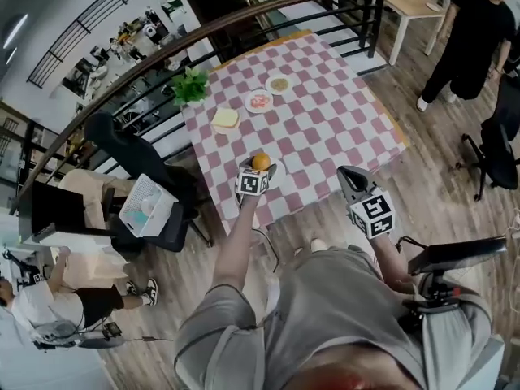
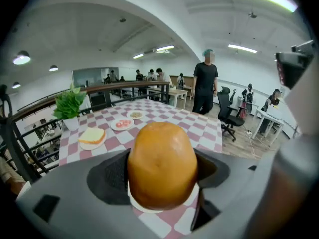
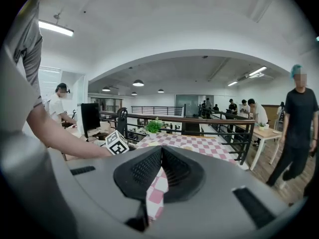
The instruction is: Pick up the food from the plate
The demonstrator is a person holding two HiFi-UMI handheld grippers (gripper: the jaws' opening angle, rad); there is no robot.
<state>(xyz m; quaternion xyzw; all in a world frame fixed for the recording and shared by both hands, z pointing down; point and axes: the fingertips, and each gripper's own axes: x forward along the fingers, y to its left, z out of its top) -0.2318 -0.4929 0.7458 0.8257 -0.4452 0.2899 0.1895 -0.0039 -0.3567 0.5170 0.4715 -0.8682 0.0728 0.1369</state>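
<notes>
Your bench (image 1: 325,112), draped in a pink-and-white chequered cloth, fills the middle of the head view. Your right hand-held gripper (image 1: 351,179) hangs just off its near edge, jaws clenched together on nothing. Your left hand-held gripper (image 1: 259,167) is over the bench's near-left part. A green leafy potted plant (image 1: 190,85) stands at the far-left corner. Beside it, three white plates lie in a row: a sandwich plate (image 1: 226,119), a tomato-slice plate (image 1: 259,101) and a third plate (image 1: 279,84) with something brownish. The round orange-brown food (image 1: 261,161) sits grasped between the left jaws, held above the cloth.
</notes>
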